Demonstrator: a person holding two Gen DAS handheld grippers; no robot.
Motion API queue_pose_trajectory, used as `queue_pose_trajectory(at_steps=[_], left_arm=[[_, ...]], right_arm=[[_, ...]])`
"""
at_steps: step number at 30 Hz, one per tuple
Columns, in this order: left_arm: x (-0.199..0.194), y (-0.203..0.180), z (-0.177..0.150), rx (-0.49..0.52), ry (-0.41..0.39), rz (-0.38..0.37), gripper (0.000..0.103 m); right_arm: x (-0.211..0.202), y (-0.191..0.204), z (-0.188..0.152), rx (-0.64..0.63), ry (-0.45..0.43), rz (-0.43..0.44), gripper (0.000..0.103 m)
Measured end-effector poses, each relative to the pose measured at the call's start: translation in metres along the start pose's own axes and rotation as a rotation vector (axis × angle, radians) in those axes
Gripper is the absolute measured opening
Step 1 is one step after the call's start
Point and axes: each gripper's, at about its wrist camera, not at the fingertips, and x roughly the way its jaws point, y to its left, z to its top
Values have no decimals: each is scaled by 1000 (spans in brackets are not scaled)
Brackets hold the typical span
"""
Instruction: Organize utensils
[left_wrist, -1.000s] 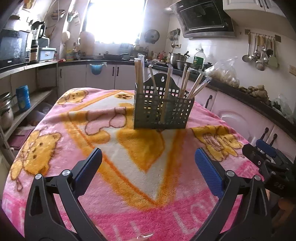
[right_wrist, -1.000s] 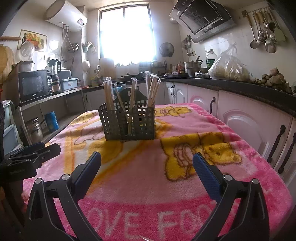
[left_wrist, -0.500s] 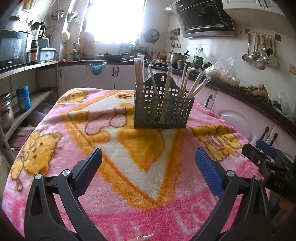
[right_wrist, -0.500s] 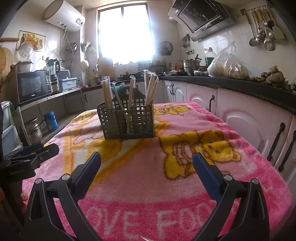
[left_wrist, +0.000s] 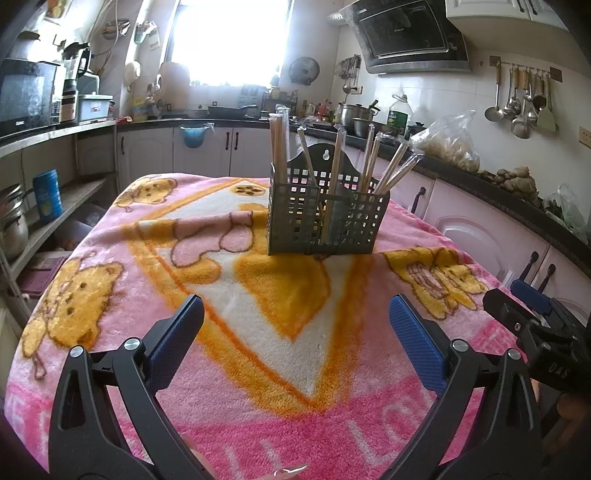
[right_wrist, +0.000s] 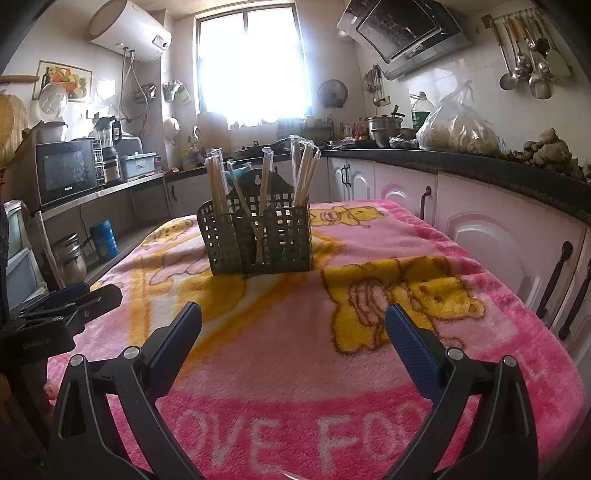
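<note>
On the pink blanket, both tools wait short of the caddy

Left gripper (left_wrist: 295, 328) and right gripper (right_wrist: 293, 326) hover with jaws spread wide, holding nothing, near the front edge of the blanket (left_wrist: 110, 302). Utensil caddy (left_wrist: 325, 218) stands upright toward the far middle, wrapped chopsticks (left_wrist: 279, 147) leaning in its compartments. My judgement: for a clean pick, approach one stick high on its shaft, pinching squarely so its neighbours and the caddy stay undisturbed.

Both wrist views low, facing shared caddy (left_wrist: 325, 218) nearby.
</note>
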Motion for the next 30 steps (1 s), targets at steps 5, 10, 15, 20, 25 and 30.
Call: queue_pose_trajectory(at_steps=[5, 10, 15, 20, 25, 30], left_arm=[[0, 0, -1, -1, -1, -1, 92], [0, 1, -1, 0, 0, -3, 92], [0, 0, -1, 0, 1, 1, 92], [0, 0, -2, 2, -2, -2, 92], [0, 0, -2, 2, -2, -3, 92], [0, 0, -2, 2, 1, -4, 92]], right_arm=[[1, 1, -1, -1, 1, 1, 97], [1, 2, -1, 0, 1, 0, 97], [0, 1, -1, -1, 1, -1, 97], [1, 1, -1, -1, 0, -1, 97], [1, 1, -1, 1, 4, 2, 97], [1, 0, -2, 1, 5, 2, 97]])
